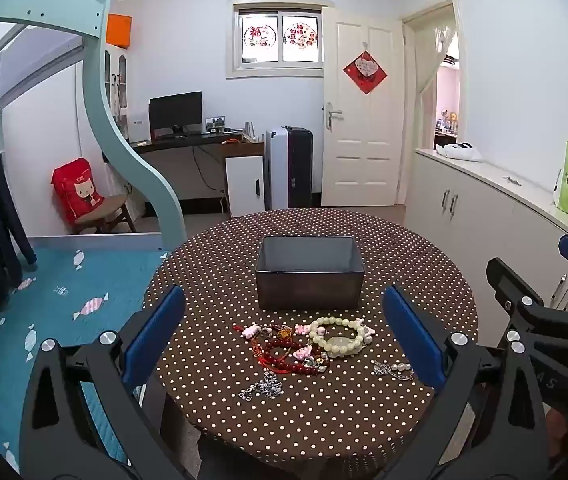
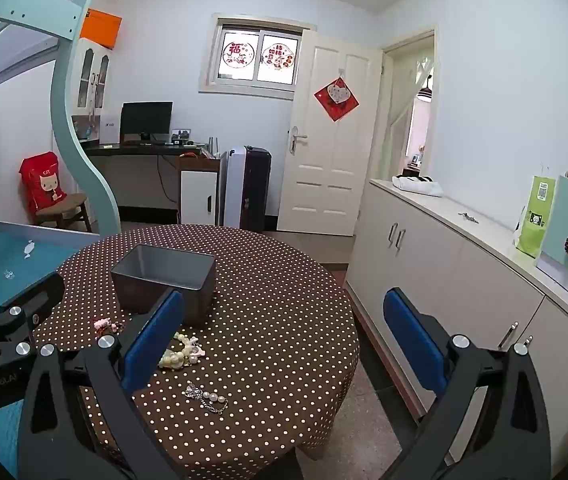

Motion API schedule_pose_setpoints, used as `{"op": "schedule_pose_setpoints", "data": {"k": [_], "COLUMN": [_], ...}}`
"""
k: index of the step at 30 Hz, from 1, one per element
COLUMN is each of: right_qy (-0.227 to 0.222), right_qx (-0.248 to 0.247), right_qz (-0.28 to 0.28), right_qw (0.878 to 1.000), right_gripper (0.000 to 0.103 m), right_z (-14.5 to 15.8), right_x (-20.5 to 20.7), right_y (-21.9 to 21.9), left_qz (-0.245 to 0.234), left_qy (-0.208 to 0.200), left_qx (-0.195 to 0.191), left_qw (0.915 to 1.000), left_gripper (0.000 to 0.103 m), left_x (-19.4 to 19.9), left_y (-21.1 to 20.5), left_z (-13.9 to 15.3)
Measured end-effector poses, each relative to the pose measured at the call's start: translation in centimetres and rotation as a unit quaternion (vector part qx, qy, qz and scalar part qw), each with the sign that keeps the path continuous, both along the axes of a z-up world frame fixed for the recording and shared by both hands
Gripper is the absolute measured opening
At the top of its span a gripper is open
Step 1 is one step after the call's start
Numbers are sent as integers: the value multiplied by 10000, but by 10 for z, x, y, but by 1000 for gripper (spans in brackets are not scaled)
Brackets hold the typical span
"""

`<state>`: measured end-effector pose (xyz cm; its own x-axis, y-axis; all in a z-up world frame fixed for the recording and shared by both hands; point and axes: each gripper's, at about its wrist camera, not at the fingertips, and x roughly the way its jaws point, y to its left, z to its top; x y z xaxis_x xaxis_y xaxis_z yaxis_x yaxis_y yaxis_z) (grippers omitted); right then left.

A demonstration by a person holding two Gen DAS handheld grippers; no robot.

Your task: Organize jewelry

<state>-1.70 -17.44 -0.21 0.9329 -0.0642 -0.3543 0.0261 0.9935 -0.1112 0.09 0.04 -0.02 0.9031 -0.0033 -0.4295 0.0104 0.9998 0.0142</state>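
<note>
Blue pads of my left gripper stand spread and empty above the bracelet heap, just before the empty grey box on the dotted cloth; I should descend squarely on one strand. From the right wrist, my right gripper is likewise spread, empty, and the pearl chain lies apart, easiest taken singly.

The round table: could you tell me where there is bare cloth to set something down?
Bare cloth lies right of the grey box, toward the cabinets, and behind it. It is crowded in front of the box: bead bracelets, silver chain, pearl chain.
</note>
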Motion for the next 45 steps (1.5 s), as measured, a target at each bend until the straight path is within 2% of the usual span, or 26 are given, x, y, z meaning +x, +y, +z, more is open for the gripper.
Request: {"op": "schedule_pose_setpoints", "data": {"k": [1, 9, 15, 21, 30, 45], "right_qy": [115, 86, 42, 44, 77, 167], "right_qx": [-100, -14, 28, 50, 110, 202], "right_qz": [16, 94, 110, 112, 278, 223], "right_qw": [9999, 9999, 9999, 9999, 9995, 9994], "right_gripper": [96, 96, 96, 96, 96, 96], "right_z": [-1, 0, -12, -3, -3, -6], "right_x": [1, 4, -1, -5, -3, 1], "right_y": [1, 1, -8, -6, -4, -10], "left_qz": [10, 45, 26, 24, 108, 63], "left_qy": [14, -23, -32, -72, -25, 80], "left_qx": [43, 21, 25, 31, 20, -33], "left_qw": [10000, 10000, 10000, 10000, 9999, 9999], "left_gripper": [98, 98, 98, 98, 98, 98], "left_x": [0, -1, 1, -2, -5, 1], "left_y": [-1, 5, 9, 0, 4, 4], "left_z": [0, -1, -2, -4, 0, -5]}}
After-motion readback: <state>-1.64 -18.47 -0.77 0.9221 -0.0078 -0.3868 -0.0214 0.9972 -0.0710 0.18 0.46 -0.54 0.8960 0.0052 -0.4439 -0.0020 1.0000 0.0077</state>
